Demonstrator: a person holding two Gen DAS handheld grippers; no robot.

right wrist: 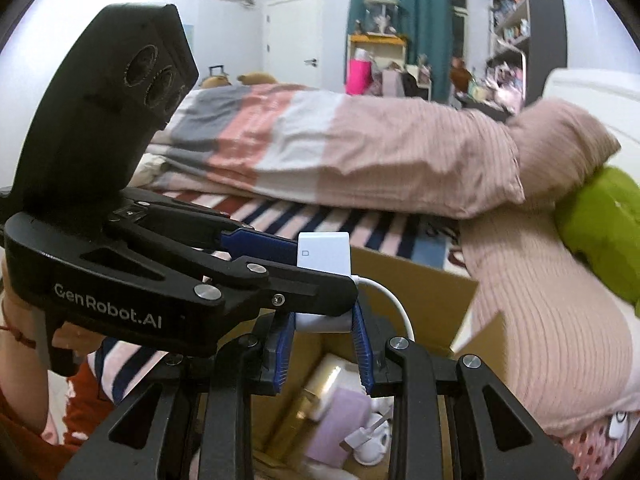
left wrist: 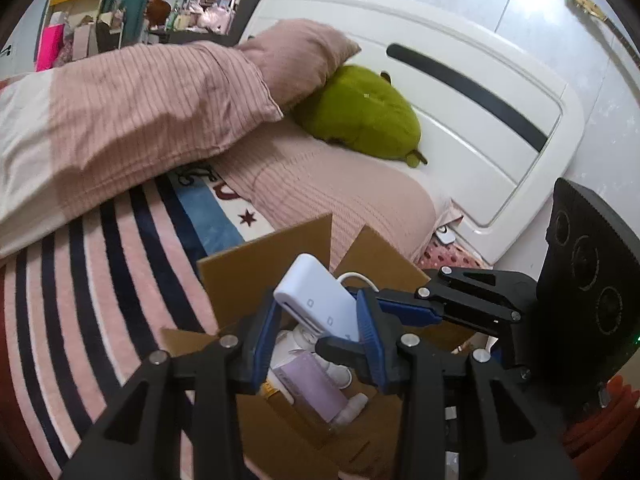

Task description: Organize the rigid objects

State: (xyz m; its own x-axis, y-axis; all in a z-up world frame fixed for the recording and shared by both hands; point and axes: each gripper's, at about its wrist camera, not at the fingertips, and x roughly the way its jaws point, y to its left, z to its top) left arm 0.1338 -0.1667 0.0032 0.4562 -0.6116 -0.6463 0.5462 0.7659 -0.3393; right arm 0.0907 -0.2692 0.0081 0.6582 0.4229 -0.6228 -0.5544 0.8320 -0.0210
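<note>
A white adapter with a short white cable hangs over an open cardboard box on the bed. My left gripper is shut on the adapter's sides with its blue pads. In the right wrist view the left gripper comes in from the left, holding the adapter above the box. My right gripper is shut on the adapter's white lower end, partly hidden behind the left finger. It reaches in from the right in the left wrist view.
The box holds a lilac case, a gold tube and small white items. Around it lie a striped blanket, a pink duvet, a pillow, a green plush and a white headboard. A person's hand shows at left.
</note>
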